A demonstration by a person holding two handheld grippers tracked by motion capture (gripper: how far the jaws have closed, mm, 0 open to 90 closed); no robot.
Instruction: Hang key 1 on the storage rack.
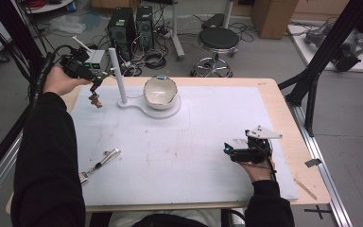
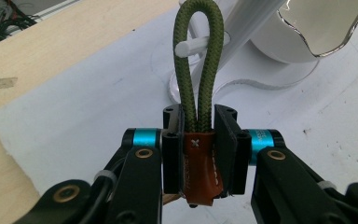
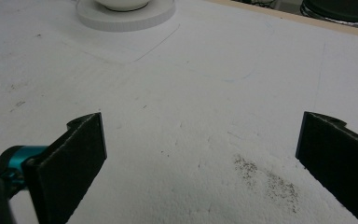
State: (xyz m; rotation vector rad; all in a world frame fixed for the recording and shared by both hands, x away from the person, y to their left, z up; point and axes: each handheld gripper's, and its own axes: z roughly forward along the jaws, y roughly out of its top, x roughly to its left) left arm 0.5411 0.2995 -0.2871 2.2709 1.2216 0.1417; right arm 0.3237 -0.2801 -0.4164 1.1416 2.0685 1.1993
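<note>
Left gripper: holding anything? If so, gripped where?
Yes. The left gripper is shut on the keychain, clamped at its brown leather tab, green cord loop pointing out toward the white peg stand.

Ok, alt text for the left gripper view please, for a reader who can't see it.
The left hand-held gripper is shut on the brown leather tab of a green cord loop, held up close to a peg on a white stand. A white bowl sits behind, on the white mat.
</note>
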